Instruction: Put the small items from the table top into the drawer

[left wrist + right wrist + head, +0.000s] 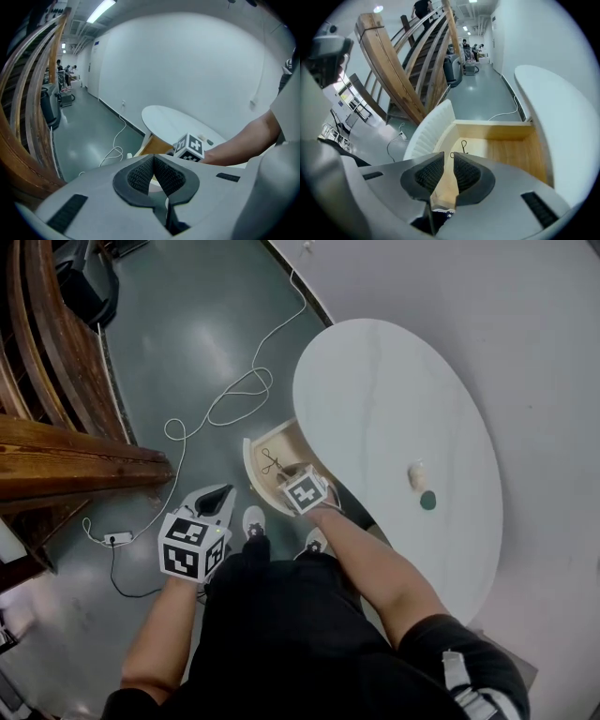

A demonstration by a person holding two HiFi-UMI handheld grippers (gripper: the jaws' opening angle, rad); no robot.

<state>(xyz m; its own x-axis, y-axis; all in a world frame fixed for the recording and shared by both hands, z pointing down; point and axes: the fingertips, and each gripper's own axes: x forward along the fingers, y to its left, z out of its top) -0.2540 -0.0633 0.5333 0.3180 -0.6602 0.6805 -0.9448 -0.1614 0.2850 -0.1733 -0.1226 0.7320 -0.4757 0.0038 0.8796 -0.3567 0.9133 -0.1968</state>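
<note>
The wooden drawer [255, 454] stands pulled out from under the white oval table [394, 381]. A small black wire-handled item [271, 462] lies on its floor, also seen in the right gripper view [462, 145]. My right gripper [287, 476] hangs over the drawer [497, 131], its jaws a little apart with nothing between them [449, 164]. On the table top sit a small cream item [416, 474] and a dark green round item [427, 500]. My left gripper [222, 493] is held left of the drawer, off the table, its pads [140, 171] meeting at the tips, empty.
A white cable [234, 399] loops over the grey floor to a power strip [117, 538]. A wooden stair frame [66, 460] stands at the left. The person's shoes [254, 521] are just below the drawer. A white wall runs behind the table [168, 119].
</note>
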